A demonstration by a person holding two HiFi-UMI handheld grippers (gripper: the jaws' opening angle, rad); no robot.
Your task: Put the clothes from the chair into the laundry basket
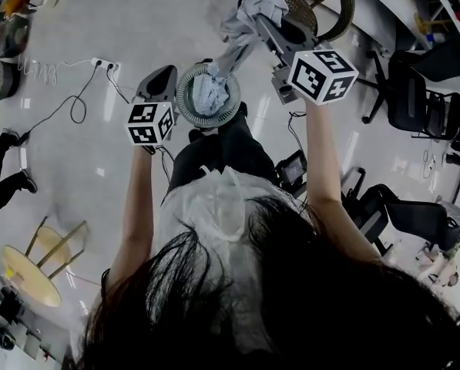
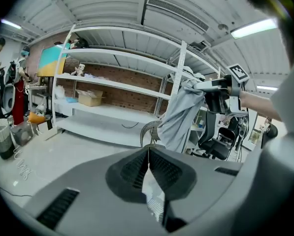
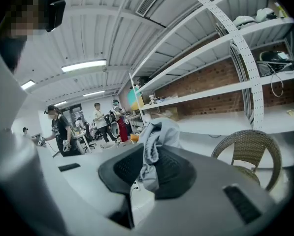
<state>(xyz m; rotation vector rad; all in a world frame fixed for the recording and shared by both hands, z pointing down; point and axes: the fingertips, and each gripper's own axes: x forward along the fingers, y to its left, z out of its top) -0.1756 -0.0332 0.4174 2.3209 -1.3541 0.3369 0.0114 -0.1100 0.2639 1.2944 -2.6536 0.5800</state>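
Transfer step: the right gripper (image 1: 262, 28), clamped on a grey garment (image 1: 253, 10) hanging just above the basket (image 1: 182, 99), next needs lowering and opening over it; the left gripper (image 2: 148, 154), closed and apparently empty, sits beside the basket.

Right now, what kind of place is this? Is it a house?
Probably not a house: it looks like a lab or workshop. There is tall white shelving against a brick wall, black office chairs, and cables trailing across the floor.
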